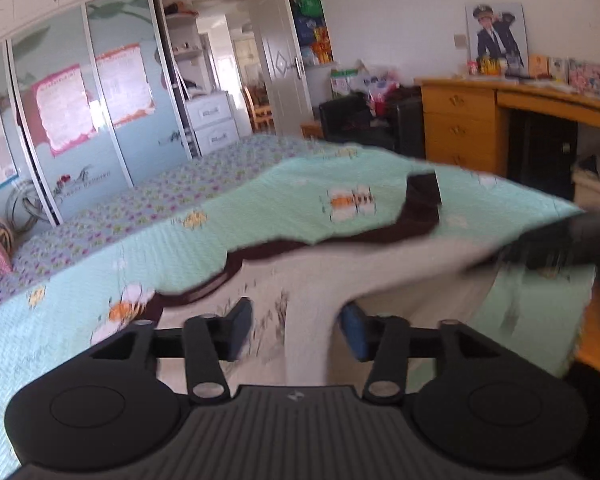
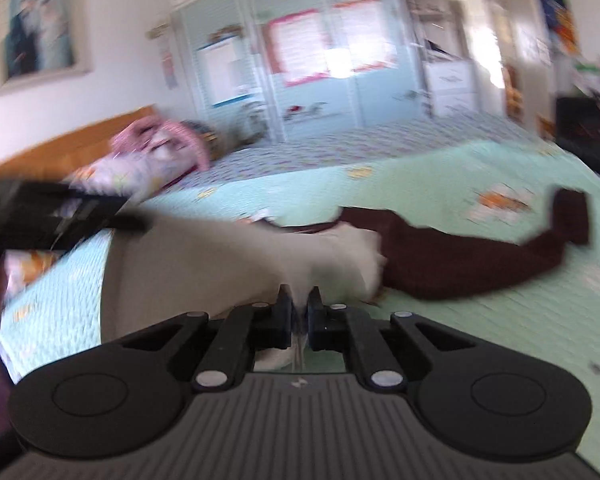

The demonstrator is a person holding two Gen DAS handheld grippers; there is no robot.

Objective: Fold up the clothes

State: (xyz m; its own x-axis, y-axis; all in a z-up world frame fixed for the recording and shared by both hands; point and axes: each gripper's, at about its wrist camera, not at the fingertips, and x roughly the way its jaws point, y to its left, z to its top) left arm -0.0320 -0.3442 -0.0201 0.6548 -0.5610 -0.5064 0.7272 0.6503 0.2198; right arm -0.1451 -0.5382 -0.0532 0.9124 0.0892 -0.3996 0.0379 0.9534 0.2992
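Bedroom: bed point(image 1: 80, 312) under a mint quilt with bee prints, a floral sheet along its far edge, wardrobe point(image 1: 100, 100) with sliding doors beyond. Posters on the doors, print too small to read; a line of script low on one door, blurred, not legible. Wooden desk point(image 1: 480, 120) past the bed's far corner, cluttered on top, a framed photo point(image 1: 496, 34) on the wall above it.

Garment point(image 2: 228, 252), cream body with dark brown trim and brown sleeve, spread across the quilt near the bed's near edge. Sleeve point(image 2: 480, 256) flat on the quilt, cuff turned up toward the far right corner. Cream part lifted off the quilt in a taut band.

Right claw point(image 2: 299, 312) pinched nearly shut on a fold of cream cloth, fabric squeezed between the pads. Left claw point(image 1: 296, 328) parted about halfway, cream cloth draped between the fingers point(image 1: 240, 328); pads clear of it on both sides, nothing gripped. Faint dark print on the cloth near the left finger, unreadable.

Open quilt wide toward the far edge and the headboard point(image 2: 80, 140) end; pillows point(image 2: 140, 160) heaped there. Both views smeared by motion blur.
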